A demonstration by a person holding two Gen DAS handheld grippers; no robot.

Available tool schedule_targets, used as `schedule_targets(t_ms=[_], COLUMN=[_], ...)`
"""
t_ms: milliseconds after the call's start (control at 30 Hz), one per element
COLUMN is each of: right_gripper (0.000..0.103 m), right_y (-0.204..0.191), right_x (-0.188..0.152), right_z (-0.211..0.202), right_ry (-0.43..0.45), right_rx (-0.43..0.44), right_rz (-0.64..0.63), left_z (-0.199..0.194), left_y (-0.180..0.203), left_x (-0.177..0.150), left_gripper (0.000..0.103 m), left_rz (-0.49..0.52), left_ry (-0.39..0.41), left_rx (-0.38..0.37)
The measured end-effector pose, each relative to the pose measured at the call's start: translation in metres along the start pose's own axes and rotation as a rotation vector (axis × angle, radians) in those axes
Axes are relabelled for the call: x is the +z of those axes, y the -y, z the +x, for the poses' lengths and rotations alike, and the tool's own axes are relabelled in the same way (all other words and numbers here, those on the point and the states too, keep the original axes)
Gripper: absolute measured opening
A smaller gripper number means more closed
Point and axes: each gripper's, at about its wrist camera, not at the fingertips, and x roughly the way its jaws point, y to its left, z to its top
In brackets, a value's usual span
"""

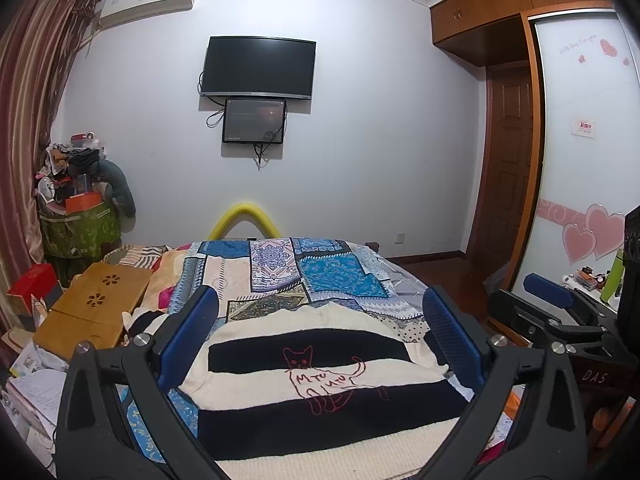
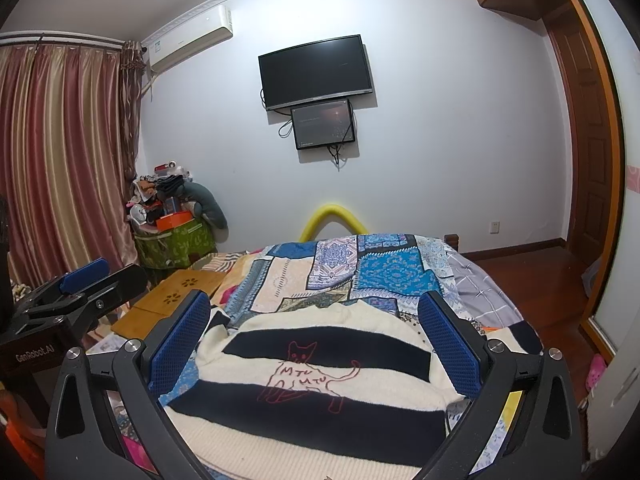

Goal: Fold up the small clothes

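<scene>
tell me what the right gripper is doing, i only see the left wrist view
Observer: The right gripper is open and holds nothing. Its blue pads stand on either side of the striped sweater.
Operator: can you see my left gripper from there
Observer: Yes. The left gripper shows at the left edge of the right wrist view, with GenRobot.AI printed on its body.
Operator: anything on the floor right of the bed
Observer: A pink shoe lies on the wooden floor there.
</scene>
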Motion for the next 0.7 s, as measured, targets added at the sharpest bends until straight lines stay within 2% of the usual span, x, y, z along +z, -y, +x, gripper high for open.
schedule_targets(t_ms=[700], right_gripper=[0.103], right_y=[0.0009], right_x=[0.0026], right_z=[-0.0003], right_ry=[-0.001], right_rx=[0.0], right_rz=[0.004], left_z=[0.0015], left_y=[-0.0019], left_x=[-0.0016], left_gripper=[0.103], left_rz=[-0.006], left_ry=[-0.003], left_rx=[0.002])
